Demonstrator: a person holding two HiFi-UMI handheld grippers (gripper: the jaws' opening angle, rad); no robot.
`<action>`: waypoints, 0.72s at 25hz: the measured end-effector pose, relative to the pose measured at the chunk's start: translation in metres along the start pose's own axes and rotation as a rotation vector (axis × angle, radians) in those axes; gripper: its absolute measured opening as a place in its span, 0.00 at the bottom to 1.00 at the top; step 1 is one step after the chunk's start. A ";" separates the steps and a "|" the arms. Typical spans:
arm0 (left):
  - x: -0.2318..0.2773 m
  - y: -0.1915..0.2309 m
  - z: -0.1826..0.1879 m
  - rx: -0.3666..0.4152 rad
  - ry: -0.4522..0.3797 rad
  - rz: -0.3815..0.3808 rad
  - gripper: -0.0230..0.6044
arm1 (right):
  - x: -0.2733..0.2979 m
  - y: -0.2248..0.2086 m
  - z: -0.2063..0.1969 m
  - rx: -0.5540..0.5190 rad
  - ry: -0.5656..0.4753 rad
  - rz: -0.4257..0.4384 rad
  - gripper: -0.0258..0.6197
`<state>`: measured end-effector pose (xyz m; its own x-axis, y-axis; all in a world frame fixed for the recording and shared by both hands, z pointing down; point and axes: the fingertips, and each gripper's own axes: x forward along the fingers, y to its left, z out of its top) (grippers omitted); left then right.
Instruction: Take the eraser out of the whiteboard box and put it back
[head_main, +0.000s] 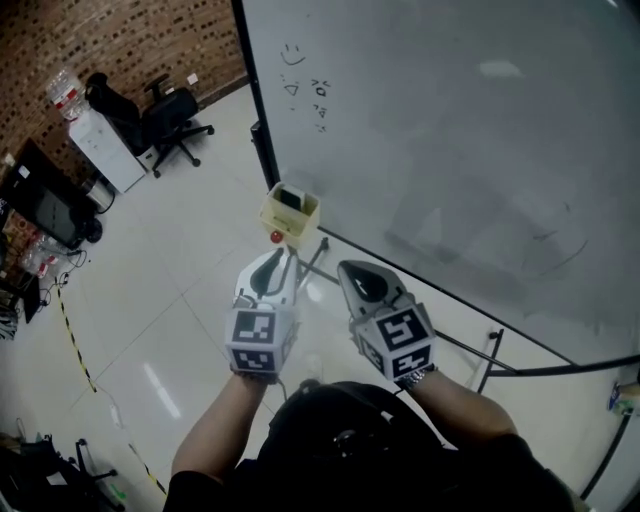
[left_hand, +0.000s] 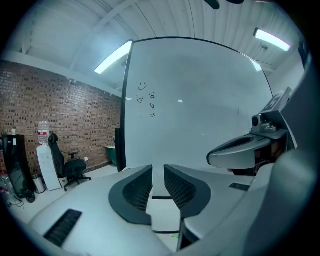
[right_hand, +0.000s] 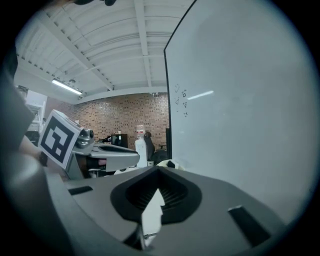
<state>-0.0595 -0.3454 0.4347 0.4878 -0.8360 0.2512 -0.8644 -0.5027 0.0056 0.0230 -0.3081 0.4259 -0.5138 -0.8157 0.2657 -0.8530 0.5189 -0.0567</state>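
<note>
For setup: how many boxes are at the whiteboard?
1: a yellow box at the whiteboard's lower left corner, ahead of the left gripper. More may hide beyond the frame.

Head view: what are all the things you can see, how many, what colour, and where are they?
Whiteboard: one, white, ahead, small scribbles near its top left.
Box: one, pale yellow, at the whiteboard's lower left corner.
Eraser: one, dark, inside the box.
Office chair: at least one, black, by the brick wall.
Water dispenser: one, white, beside the chair.
Left gripper: one, white and dark, jaws slightly apart, empty.
Right gripper: one, grey, jaws shut, empty.
</note>
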 end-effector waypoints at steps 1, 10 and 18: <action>0.005 0.003 0.001 0.002 0.005 -0.008 0.16 | 0.003 -0.002 0.001 0.003 0.001 -0.009 0.08; 0.057 0.033 -0.002 0.010 0.055 -0.070 0.26 | 0.031 -0.019 0.001 0.031 0.022 -0.099 0.08; 0.099 0.054 -0.010 0.028 0.104 -0.104 0.37 | 0.054 -0.032 -0.004 0.057 0.050 -0.159 0.08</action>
<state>-0.0587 -0.4533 0.4698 0.5581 -0.7523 0.3501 -0.8053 -0.5928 0.0099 0.0233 -0.3679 0.4461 -0.3677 -0.8720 0.3232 -0.9278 0.3675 -0.0640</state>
